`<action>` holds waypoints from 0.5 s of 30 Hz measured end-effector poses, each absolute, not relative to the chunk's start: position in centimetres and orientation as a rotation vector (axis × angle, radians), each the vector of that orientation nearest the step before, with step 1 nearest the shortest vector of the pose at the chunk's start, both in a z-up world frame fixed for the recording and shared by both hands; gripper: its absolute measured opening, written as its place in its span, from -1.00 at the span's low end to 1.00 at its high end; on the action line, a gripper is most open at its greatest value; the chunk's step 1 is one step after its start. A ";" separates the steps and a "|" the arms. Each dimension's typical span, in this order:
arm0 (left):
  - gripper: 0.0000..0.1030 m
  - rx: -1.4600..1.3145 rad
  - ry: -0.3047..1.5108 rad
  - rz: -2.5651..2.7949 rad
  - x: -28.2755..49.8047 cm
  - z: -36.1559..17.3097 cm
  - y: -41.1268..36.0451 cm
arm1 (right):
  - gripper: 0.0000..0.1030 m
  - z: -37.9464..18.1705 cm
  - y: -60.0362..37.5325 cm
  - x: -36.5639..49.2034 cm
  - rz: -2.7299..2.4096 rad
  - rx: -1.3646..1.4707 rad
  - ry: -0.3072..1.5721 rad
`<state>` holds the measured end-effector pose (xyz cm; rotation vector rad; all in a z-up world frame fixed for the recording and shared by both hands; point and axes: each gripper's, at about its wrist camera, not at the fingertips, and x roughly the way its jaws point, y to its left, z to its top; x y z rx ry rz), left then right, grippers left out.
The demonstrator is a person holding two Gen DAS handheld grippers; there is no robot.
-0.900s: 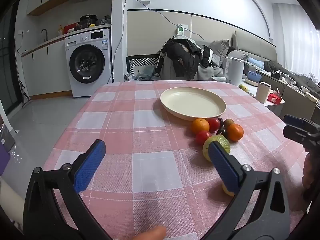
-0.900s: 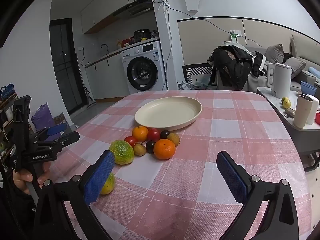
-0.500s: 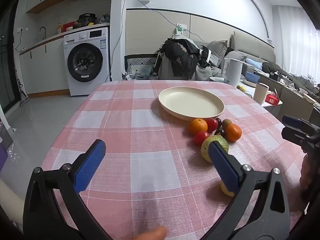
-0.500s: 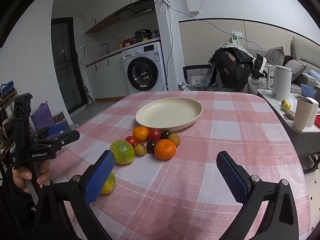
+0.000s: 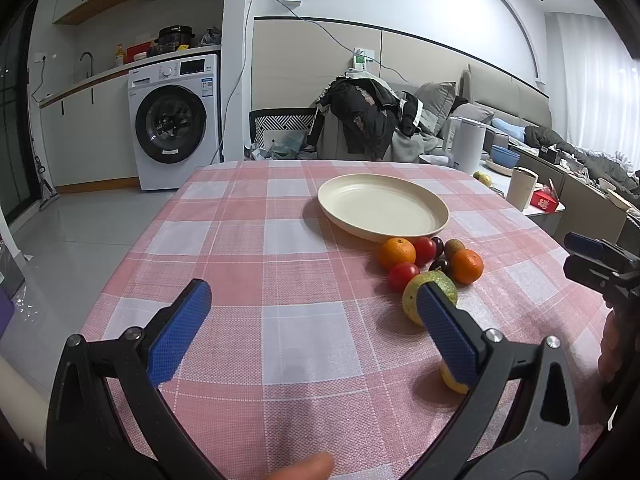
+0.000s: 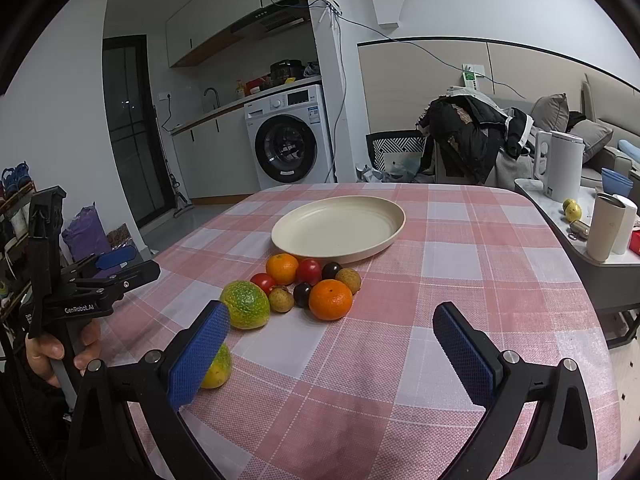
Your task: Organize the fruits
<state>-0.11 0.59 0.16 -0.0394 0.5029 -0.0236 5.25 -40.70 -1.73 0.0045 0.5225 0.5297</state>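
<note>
An empty cream plate (image 5: pixel 382 210) (image 6: pixel 338 229) sits on the pink checked tablecloth. In front of it lies a cluster of fruit: two oranges (image 6: pixel 330 299) (image 6: pixel 282 268), two red tomatoes (image 6: pixel 308 271), dark plums (image 6: pixel 302 294), small brown fruits (image 6: pixel 348 279) and a large green fruit (image 6: pixel 245 304) (image 5: pixel 436 286). A small yellow fruit (image 6: pixel 217 367) lies nearer, half hidden by a finger. My left gripper (image 5: pixel 312 330) is open and empty, above the table left of the fruit. My right gripper (image 6: pixel 332 356) is open and empty, just short of the cluster.
A side table (image 6: pixel 600 256) with a kettle (image 6: pixel 560 166), a cup and small items stands right of the table. A chair draped with dark clothes (image 6: pixel 468 140) is behind the table. A washing machine (image 6: pixel 290 138) stands at the back left. The table's near edge is close under both grippers.
Both grippers stayed open and nearly still. The views shifted very slightly; the fruit and plate have not moved.
</note>
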 end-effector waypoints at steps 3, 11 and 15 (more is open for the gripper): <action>0.99 -0.041 0.503 -0.024 -0.1 0.2 0.6 | 1.00 -1.7 -40.7 5.3 0.529 0.004 0.523; 0.99 -0.043 0.502 -0.024 -0.1 0.1 0.7 | 1.00 -1.9 -40.7 5.3 0.530 0.010 0.525; 0.99 -0.043 0.502 -0.024 -0.1 0.1 0.7 | 1.00 -1.9 -40.7 5.3 0.533 0.011 0.523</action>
